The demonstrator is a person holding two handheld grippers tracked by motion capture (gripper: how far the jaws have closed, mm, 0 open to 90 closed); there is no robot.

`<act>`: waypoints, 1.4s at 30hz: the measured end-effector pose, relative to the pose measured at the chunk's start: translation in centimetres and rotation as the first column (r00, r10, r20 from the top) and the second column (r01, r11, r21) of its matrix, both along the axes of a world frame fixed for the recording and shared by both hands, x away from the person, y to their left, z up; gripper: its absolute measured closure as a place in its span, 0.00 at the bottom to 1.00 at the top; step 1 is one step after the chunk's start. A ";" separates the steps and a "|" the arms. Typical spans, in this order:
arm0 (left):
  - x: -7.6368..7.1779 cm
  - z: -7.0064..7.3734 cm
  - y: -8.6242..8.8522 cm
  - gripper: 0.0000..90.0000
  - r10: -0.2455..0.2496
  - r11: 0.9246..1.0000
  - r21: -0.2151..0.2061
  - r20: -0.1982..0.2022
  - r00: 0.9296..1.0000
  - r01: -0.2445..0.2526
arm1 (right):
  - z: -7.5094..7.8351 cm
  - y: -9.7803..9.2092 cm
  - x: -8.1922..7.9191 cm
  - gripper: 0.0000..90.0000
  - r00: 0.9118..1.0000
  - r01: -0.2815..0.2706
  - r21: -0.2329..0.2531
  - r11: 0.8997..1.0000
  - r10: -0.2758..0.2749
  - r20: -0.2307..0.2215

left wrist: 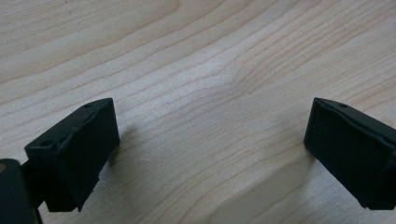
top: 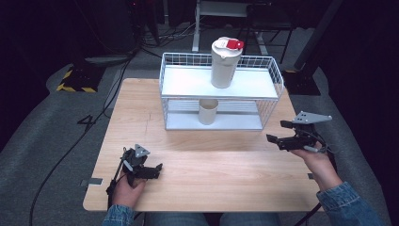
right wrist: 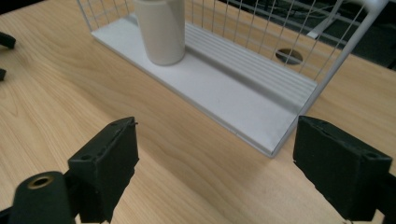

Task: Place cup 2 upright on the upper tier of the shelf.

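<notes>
A white wire rack (top: 270,70) with two shelves stands at the back of the wooden table (top: 216,174). On its top shelf is a tall white tumbler (top: 223,66) with a red and white lid. A cream cup (top: 208,111) stands on the lower shelf (right wrist: 224,93), and the same cup (right wrist: 161,32) appears upright in the right gripper view. My left gripper (top: 157,169) rests low on the table at front left, open (left wrist: 210,135), nothing between its jaws. My right gripper (top: 276,131) hovers open (right wrist: 215,154) off the rack's front right corner, facing it.
The rack's wire side and corner post (right wrist: 341,56) rise close ahead of the right gripper. Bare wood lies between both grippers and the rack. Grey floor with cables and dark equipment surrounds the table.
</notes>
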State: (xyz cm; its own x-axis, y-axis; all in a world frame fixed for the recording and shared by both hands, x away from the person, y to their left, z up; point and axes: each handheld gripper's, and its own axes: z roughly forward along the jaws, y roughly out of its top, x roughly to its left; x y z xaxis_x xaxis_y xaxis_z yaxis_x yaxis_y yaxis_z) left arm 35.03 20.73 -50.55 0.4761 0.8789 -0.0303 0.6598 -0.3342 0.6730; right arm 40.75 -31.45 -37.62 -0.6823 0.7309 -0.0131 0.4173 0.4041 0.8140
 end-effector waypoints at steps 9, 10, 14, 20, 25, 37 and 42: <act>0.0 0.0 0.0 0.04 0.000 1.000 0.000 0.000 1.000 0.000 | -3.5 -0.6 -0.8 0.16 0.999 0.038 0.003 0.999 -0.038 -0.019; 0.0 0.0 0.0 0.04 0.000 1.000 0.000 0.000 1.000 0.000 | -3.9 -0.6 -0.9 0.16 0.999 0.039 0.006 0.999 -0.039 -0.023; 0.0 0.0 0.0 0.04 0.000 1.000 0.000 -0.001 1.000 0.000 | -5.5 -0.8 -1.3 0.16 0.998 0.058 0.020 0.998 -0.058 -0.028; 0.0 0.0 0.0 0.04 -0.001 1.000 -0.001 -0.001 1.000 0.001 | -7.4 -0.6 -1.6 0.16 0.997 0.060 -0.015 0.998 -0.060 -0.053; 0.0 0.0 0.0 0.04 0.000 1.000 0.000 -0.001 1.000 0.000 | -8.7 -0.5 -1.8 0.16 0.995 0.063 -0.027 0.998 -0.065 -0.073; 0.0 0.0 0.0 0.04 0.000 1.000 -0.002 -0.001 1.000 0.000 | -11.0 -0.6 -2.1 0.16 0.990 0.097 -0.029 0.995 -0.099 -0.101; 0.0 0.0 0.0 0.04 0.002 1.000 -0.003 -0.001 1.000 -0.002 | -11.9 -0.4 -2.3 0.16 0.990 0.109 -0.044 0.993 -0.113 -0.083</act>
State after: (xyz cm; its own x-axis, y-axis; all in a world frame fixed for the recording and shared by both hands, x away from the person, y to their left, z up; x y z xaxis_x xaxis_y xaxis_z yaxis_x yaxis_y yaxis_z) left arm 35.04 20.71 -50.55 0.4739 0.8799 -0.0336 0.6613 -0.3305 0.6733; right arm 38.46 -31.86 -49.49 -0.5969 0.8022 0.0109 0.5282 0.3827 0.7580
